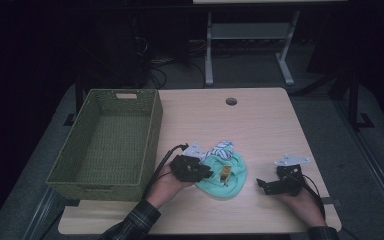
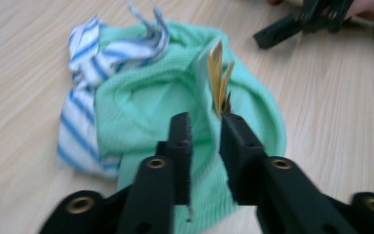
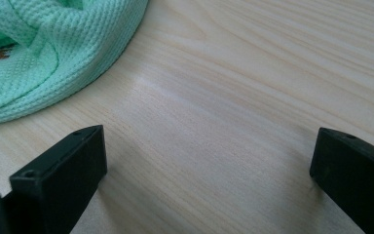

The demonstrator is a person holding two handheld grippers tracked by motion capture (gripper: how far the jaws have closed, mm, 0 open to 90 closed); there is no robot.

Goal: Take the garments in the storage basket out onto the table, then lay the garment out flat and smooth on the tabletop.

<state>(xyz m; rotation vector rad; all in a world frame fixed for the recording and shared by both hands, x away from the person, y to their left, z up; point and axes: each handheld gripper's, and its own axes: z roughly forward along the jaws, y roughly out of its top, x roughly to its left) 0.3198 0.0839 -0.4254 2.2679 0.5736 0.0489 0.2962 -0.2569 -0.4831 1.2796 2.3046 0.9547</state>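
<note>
A mint green cloth lies bunched on the wooden table, with a blue-striped white cloth tucked against its far side. A yellow tag stands up from the green cloth. My left gripper sits at the cloth's left edge, jaws close together and shut on a fold of the green fabric, just short of the tag. My right gripper rests to the right of the cloth, jaws wide open over bare wood, and the cloth's edge lies ahead of it.
A green wicker basket stands along the table's left side, with nothing visible inside. A round cable hole sits near the far edge. Behind the table the floor is dark, with a white desk frame.
</note>
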